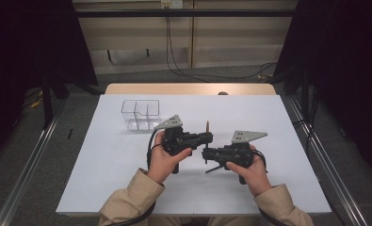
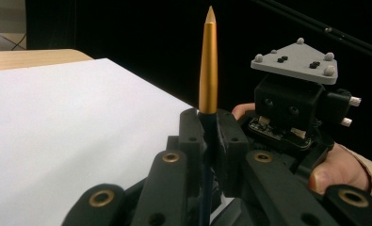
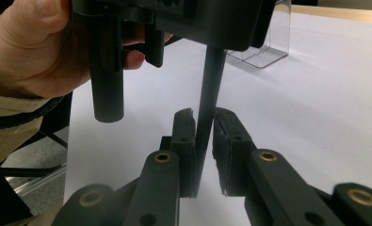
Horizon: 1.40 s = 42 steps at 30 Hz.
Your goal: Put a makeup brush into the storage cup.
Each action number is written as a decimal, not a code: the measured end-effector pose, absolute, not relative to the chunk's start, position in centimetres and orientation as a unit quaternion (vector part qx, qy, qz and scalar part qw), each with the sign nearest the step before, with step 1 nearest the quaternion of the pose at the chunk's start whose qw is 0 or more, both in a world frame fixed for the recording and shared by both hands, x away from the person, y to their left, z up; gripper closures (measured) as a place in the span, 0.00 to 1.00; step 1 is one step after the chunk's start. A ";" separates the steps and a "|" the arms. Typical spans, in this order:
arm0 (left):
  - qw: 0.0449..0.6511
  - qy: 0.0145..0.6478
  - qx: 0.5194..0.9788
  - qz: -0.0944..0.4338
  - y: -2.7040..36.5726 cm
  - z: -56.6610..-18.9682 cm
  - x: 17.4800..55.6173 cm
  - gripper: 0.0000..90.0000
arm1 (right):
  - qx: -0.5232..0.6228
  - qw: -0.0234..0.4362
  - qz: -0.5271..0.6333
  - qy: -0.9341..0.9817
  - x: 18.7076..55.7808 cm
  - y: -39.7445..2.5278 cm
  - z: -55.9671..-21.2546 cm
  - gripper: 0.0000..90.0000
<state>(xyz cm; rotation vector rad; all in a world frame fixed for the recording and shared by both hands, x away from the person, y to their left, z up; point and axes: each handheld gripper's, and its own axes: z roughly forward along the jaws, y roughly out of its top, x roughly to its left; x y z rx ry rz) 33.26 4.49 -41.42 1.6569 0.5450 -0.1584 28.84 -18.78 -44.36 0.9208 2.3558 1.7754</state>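
A pen (image 1: 207,126) with a gold pointed upper part and a dark barrel stands upright above the middle of the white table (image 1: 278,117). My left gripper (image 1: 207,137) is shut on it where the gold meets the barrel; the left gripper view has the gold part (image 2: 208,61) rising from between the jaws (image 2: 208,120). My right gripper (image 1: 205,153) comes in from the right, just below the left one. Its jaws (image 3: 203,117) are closed against the dark barrel (image 3: 208,84) lower down. The right gripper (image 2: 292,108) with its grey plate sits behind the pen.
A clear plastic box (image 1: 140,114) with dividers stands at the back left of the table, and its corner (image 3: 263,52) lies beyond the pen. A wooden edge (image 1: 188,88) runs along the far side. Both hands hold the grippers near the centre.
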 end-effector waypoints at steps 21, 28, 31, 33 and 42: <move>0.646 0.242 0.722 -0.050 6.3 -40.8 33.3 0.92 | 0.307 0.060 0.556 0.770 28.8 -21.6 -43.6 0.32; 0.647 0.239 0.722 -0.044 6.5 -40.7 33.3 0.92 | 0.319 0.079 0.546 0.771 28.6 -23.3 -43.4 0.20; 0.646 0.243 0.722 -0.044 6.5 -40.7 33.3 0.92 | 0.323 0.091 0.544 0.769 28.5 -24.1 -43.4 0.18; 0.645 0.241 0.724 -0.041 6.6 -40.7 33.3 0.92 | 0.327 0.095 0.540 0.770 28.4 -24.6 -43.4 0.17; 0.645 0.242 0.724 -0.034 7.0 -40.4 33.4 0.92 | 0.340 0.111 0.536 0.764 28.0 -26.4 -43.6 0.12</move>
